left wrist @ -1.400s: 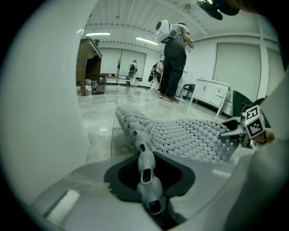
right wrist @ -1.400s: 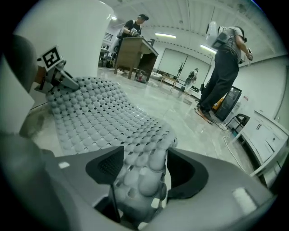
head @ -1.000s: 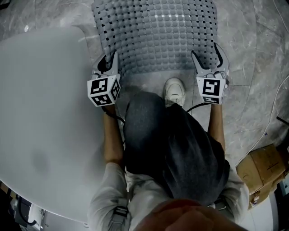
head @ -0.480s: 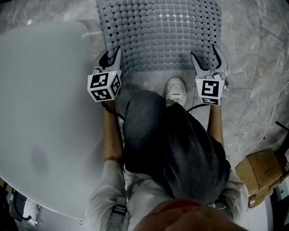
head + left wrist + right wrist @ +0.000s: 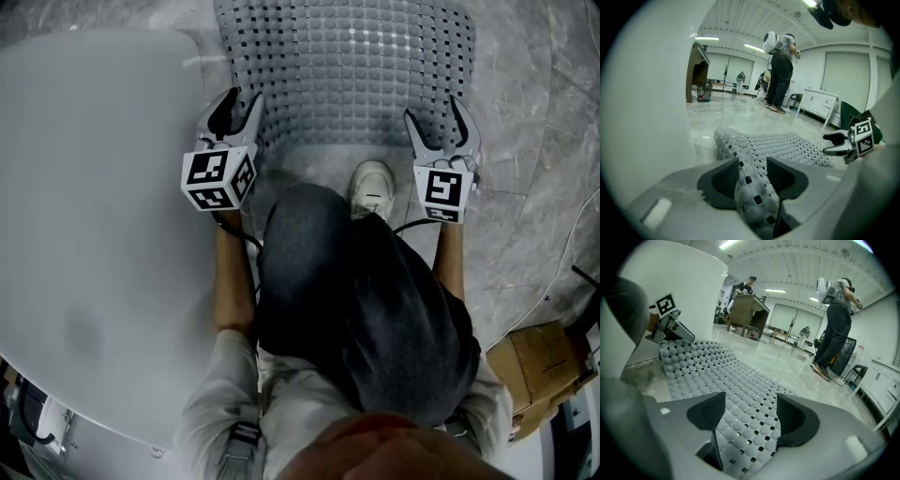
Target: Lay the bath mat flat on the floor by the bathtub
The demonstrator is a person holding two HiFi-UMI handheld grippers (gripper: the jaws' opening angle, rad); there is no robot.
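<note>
Bath mat [image 5: 342,70] is lying spread on the floor [image 5: 525,187] just beside the bathtub [image 5: 94,187]. Left gripper [image 5: 239,98] jaws are opening with the mat's bunched near corner sitting between them. Right gripper [image 5: 434,112] jaws are standing apart around the other near corner, not pinching it

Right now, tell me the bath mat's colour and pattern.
Bath mat: grey, rounded bumps, small holes; right gripper view best.

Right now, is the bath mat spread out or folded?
Spread out, but the mat humps up between the left gripper's opening jaws.
</note>
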